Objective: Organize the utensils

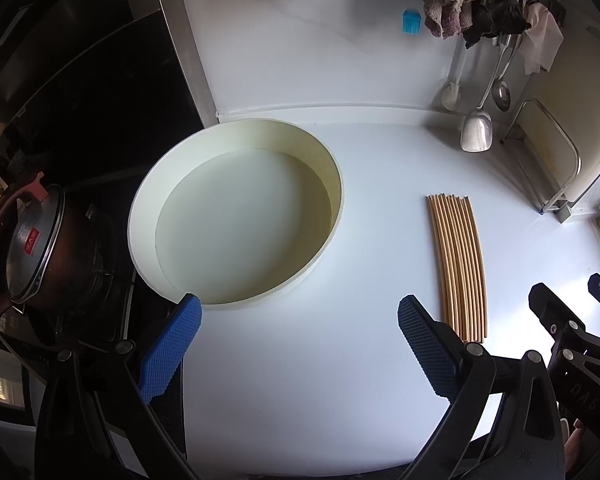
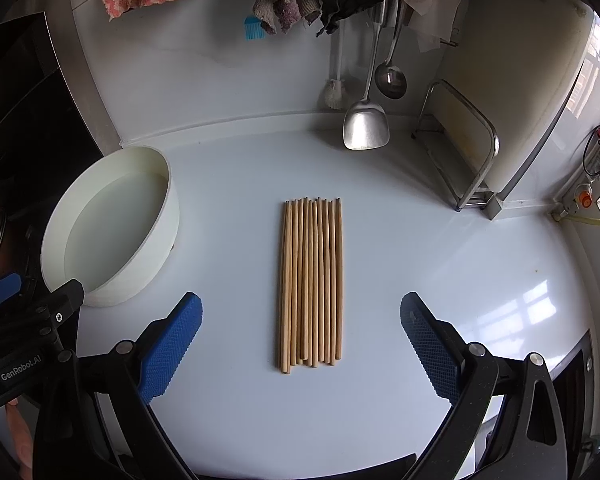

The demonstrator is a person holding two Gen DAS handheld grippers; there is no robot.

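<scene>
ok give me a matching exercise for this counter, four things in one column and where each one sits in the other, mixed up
Things:
1. bundle of wooden chopsticks
2. round cream plastic basin
3. steel spatula
4. small blue silicone brush

Places:
A. hanging on the back wall, blade down near the counter
B. left side of the counter, beside the stove
C. high on the white back wall, left of the hanging rags
D. flat on the counter, ahead of the open right gripper

Pairs: 1-D, 2-B, 3-A, 4-C
</scene>
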